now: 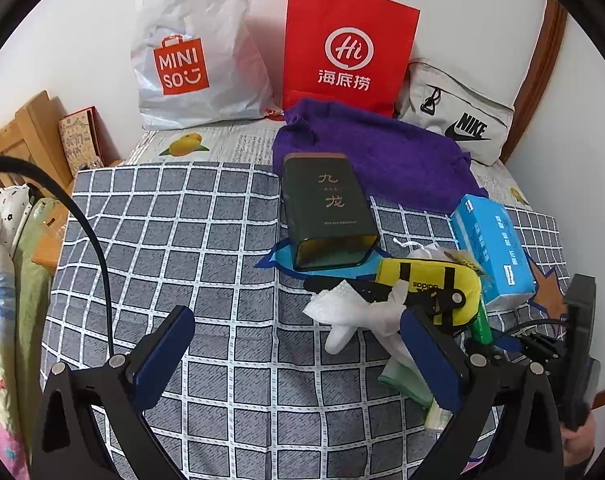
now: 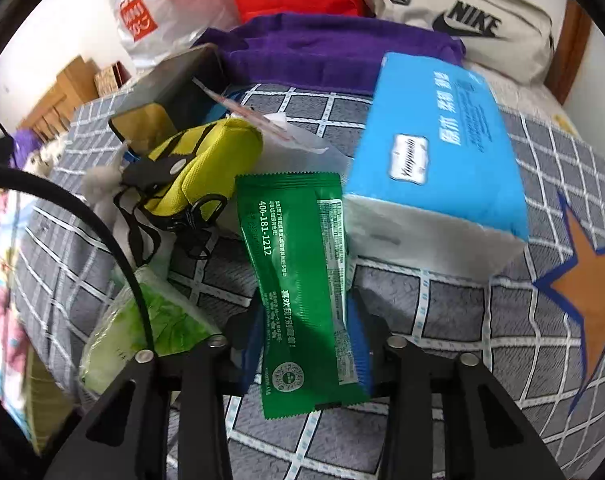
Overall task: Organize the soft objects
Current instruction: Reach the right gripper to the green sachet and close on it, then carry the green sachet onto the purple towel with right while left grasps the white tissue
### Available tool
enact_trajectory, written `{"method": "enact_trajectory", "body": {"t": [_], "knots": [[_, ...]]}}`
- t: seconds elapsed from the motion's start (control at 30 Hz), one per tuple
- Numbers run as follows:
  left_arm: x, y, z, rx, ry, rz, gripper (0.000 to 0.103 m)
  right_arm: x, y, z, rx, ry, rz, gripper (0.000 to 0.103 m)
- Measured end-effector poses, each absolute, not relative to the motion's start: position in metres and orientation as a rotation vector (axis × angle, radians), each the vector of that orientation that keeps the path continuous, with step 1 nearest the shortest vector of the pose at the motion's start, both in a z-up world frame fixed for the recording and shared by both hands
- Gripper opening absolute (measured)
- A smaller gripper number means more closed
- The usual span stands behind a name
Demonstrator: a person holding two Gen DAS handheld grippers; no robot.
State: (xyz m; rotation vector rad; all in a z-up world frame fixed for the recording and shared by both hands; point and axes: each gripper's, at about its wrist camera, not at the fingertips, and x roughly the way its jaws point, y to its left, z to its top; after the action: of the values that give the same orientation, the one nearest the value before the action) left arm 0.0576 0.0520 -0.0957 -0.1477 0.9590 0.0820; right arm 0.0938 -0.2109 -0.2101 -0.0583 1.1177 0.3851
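The left tongs point(image 1: 298, 354) hang released above the checked cloth point(image 1: 222, 280), a white glove point(image 1: 358, 316) just ahead of their right finger. Rightward, the right tongs point(image 2: 306, 344) grasp a green sachet point(image 2: 298, 280), the blue tissue pack point(image 2: 442, 152) just beyond.

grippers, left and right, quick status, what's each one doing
Left gripper: open, holding nothing, above the checked cloth.
Right gripper: shut on the green sachet, which sticks out forward between the fingers.

glossy plastic green sachet point(image 2: 302, 280) – matt woven checked cloth point(image 1: 206, 240), fuzzy purple towel point(image 1: 374, 152).
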Motion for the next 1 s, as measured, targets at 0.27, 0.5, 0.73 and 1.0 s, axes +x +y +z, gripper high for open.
{"method": "enact_trajectory", "body": {"t": [0.27, 0.5, 0.73, 1.0], "knots": [[0.064, 0.062, -0.121, -0.229, 1.017, -0.015, 0.103, 0.075, -0.222, -0.193, -0.044, 1.099, 0.427, 0.034], [0.079, 0.044, -0.142, -0.193, 1.041, -0.078, 0.103, 0.064, -0.233, -0.172, -0.035, 1.057, 0.445, 0.034], [0.104, 0.016, -0.169, -0.089, 1.096, -0.099, 0.103, 0.065, -0.239, -0.163, -0.035, 1.046, 0.448, 0.034], [0.108, 0.020, -0.165, -0.137, 1.066, -0.184, 0.041, 0.071, -0.241, -0.153, -0.049, 1.023, 0.448, 0.034]]}}
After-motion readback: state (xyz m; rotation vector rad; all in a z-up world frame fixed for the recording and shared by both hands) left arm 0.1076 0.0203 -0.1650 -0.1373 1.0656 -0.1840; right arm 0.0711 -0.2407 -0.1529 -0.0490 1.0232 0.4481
